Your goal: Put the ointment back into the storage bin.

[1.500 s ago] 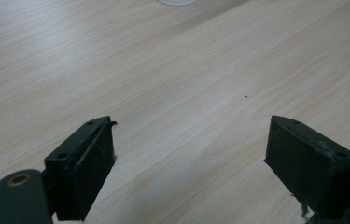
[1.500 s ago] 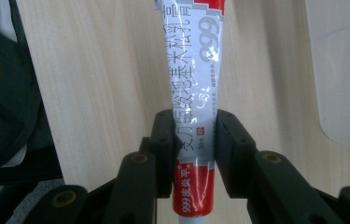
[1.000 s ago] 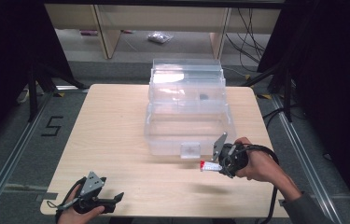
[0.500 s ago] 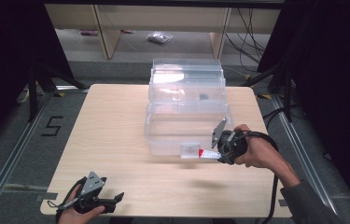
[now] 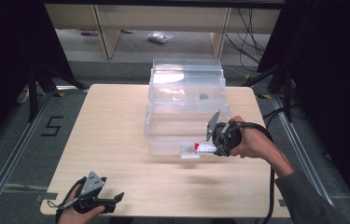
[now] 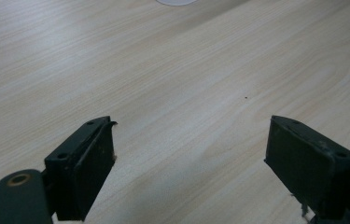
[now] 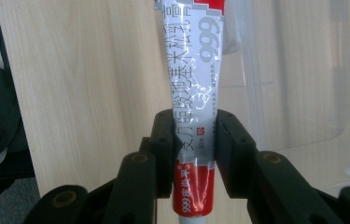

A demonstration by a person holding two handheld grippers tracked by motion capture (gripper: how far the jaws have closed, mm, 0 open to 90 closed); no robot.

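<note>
Tube of ointment, white with a red band near its lower end, is held crosswise between the jaws of the right gripper, which are closed narrowly on its flat body just above the red band. In the high view the tube is carried above the table, pointing away from the right hand toward the front wall of the clear plastic box, close to it; whether it touches the wall cannot be told.

Such a tube is judged to be light and soft: it is likely to give under the jaws, and its glossy skin could slip if the hold were slackened. The flat middle, where it is now taken, is judged the best place for a hold; the crimped tail would bend, and the cap end would roll.

The left gripper is held by the left hand at the near left corner of the table, its jaws spread wide over bare wood with nothing between them.

Open room is plentiful on the left half of the table and along the near edge. To the right, the box's stepped upper tiers and front rim stand in the way, so the tube would probably have to be lifted over the rim rather than pushed straight forward.
</note>
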